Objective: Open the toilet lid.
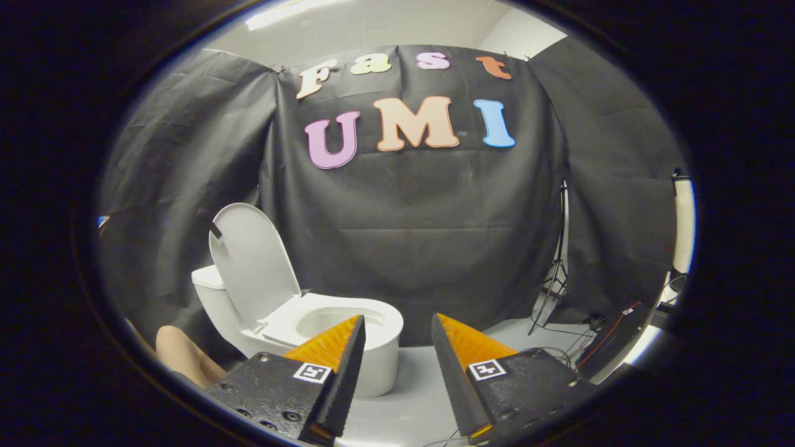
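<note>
A white toilet (379,357) stands on the pale floor beyond my left finger, side-on to me. Its lid (251,261) is raised, standing nearly upright and leaning back over the cistern (208,279). The seat ring (335,316) lies down around the open bowl. A short dark handle (209,223) sticks out from the lid's upper edge. My gripper (397,323) is open, its fingers apart with nothing between them. It sits well back from the toilet, with the left fingertip overlapping the bowl's rim in the view.
Black cloth hangs behind the toilet. A thin tripod stand (556,273) and loose cables (590,344) lie on the floor to the right, by a dark panel. A person's bare limb (183,357) shows low beside the cistern, left of my left finger.
</note>
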### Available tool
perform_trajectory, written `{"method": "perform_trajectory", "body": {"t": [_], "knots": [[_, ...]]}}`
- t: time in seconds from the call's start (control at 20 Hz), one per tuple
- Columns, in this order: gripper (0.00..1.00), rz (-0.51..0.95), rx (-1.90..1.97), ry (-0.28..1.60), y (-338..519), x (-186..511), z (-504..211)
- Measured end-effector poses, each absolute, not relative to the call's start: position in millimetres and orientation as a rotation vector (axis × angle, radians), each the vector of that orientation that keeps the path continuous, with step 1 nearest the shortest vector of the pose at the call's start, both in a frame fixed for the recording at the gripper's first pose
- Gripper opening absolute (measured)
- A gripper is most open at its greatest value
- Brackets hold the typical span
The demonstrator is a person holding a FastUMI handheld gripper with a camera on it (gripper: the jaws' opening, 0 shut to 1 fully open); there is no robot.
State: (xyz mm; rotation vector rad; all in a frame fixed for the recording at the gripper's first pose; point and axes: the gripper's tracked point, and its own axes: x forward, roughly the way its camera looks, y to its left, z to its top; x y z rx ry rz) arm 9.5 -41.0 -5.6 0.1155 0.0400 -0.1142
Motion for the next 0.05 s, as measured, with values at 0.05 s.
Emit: {"method": "perform_trajectory", "body": {"t": [0.05], "knots": [[0.66,-0.115,0.116,0.039,-39.7,-1.3,-4.7]]}}
